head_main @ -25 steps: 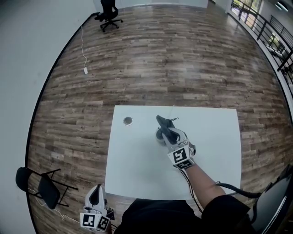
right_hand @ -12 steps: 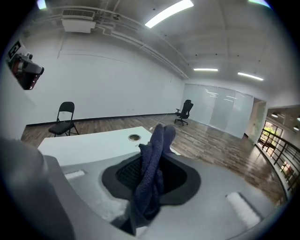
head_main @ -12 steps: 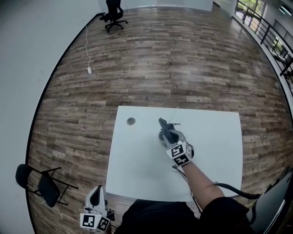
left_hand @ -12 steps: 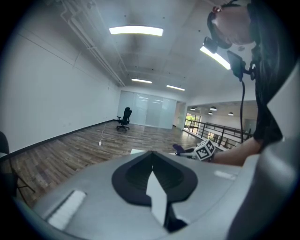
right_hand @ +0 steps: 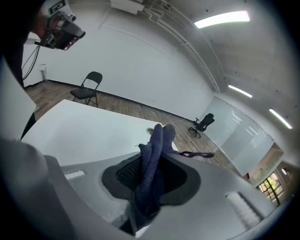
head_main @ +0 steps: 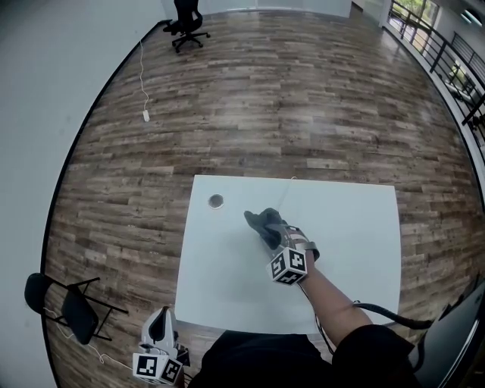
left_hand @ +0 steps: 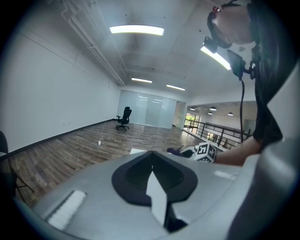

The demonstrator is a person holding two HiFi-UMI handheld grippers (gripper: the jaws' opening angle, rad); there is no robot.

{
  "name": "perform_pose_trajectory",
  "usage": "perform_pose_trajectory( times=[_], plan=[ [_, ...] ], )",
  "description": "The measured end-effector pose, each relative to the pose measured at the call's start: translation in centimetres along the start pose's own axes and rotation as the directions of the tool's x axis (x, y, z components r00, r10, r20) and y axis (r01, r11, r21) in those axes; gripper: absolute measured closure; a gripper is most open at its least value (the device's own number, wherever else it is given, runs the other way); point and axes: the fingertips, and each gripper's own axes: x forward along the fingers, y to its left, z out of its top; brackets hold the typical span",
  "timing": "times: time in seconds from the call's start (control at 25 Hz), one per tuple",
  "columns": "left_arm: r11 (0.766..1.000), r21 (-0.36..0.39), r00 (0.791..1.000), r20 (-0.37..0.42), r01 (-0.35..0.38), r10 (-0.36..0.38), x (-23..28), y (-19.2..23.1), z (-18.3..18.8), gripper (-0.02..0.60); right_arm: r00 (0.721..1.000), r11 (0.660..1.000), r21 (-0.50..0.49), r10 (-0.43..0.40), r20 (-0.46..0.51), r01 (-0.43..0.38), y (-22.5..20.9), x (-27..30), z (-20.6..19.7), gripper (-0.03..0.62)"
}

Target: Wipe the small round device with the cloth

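- The right gripper (head_main: pixel 271 229) has its jaws clamped on the cloth (head_main: pixel 259 220). The dark blue fabric bunches up past the tips, likely so that a soft wad, not the jaws, meets the device.
- The device (head_main: pixel 216 201) sits near the table's far left corner. It is apart from the cloth, which hangs over the table's middle, so I judge no wiping contact yet.
- The gripper tilts down and toward the device, which peeks out just behind the cloth in the right gripper view. It looks lined up for the approach.
- A thin purple strand (right_hand: pixel 199 153) sticks out from the cloth's side.
- The left gripper (head_main: pixel 158 324) is off the table, beyond its near left corner by the person's body. Its jaws are pressed together with nothing between them.
- It seems parked, as one hand may do for the wipe. But the device is loose and could slide under the cloth.
- The table (head_main: pixel 227 280) is plain white. It is bare but for the device and a thin white wire (head_main: pixel 286 189) running in from the far edge.
- The floor is wood planks in a large room with white walls.
- A folding chair (head_main: pixel 72 311) stands near left and an office chair (head_main: pixel 184 19) far off.
- A cable (head_main: pixel 145 114) lies on the floor by the wall, and a railing (head_main: pixel 424 30) runs at far right.
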Motion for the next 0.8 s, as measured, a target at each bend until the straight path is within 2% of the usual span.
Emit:
perform_pose_trajectory(
  times=[0.12,0.2,0.32,0.4,0.48,0.64,0.72,0.8],
  plan=[
    [1.0,0.002,1.0,-0.002,0.016,-0.016,0.4,-0.1,0.0,0.578,0.995,0.996,-0.006,0.09,-0.029,-0.091,3.4,1.0,-0.8,0.5],
    [1.0,0.004,1.0,-0.004,0.029,-0.029,0.6,0.0,0.0,0.578,0.996,0.995,0.039,0.089,-0.031,-0.087,4.0,1.1,-1.2,0.5],
    [0.999,0.01,0.999,-0.011,0.046,-0.046,1.1,0.4,0.0,0.578,0.999,0.994,0.101,0.042,-0.004,-0.041,2.9,0.9,-0.7,0.5],
    [0.998,0.012,0.998,-0.014,0.066,-0.066,1.8,0.6,0.2,0.578,1.0,0.991,0.135,-0.025,0.011,0.023,1.2,0.1,-0.3,0.5],
    [0.995,0.013,0.995,-0.006,0.097,-0.097,2.8,0.5,0.6,0.578,0.992,0.975,0.188,-0.126,0.015,0.121,-1.5,-1.7,-0.1,0.5],
    [0.982,0.028,0.982,0.016,0.189,-0.19,5.1,-0.8,1.3,0.578,0.948,0.913,0.269,-0.317,0.0,0.306,-6.6,-6.8,-0.8,0.499],
    [0.968,0.052,0.968,0.018,0.247,-0.248,6.5,-1.9,1.6,0.578,0.93,0.897,0.258,-0.366,-0.027,0.36,-7.9,-9.1,-1.8,0.499],
    [0.946,0.108,0.952,0.01,0.305,-0.307,7.5,-3.2,1.7,0.578,0.921,0.889,0.244,-0.386,-0.061,0.388,-8.0,-11.1,-2.8,0.5]
  ],
)
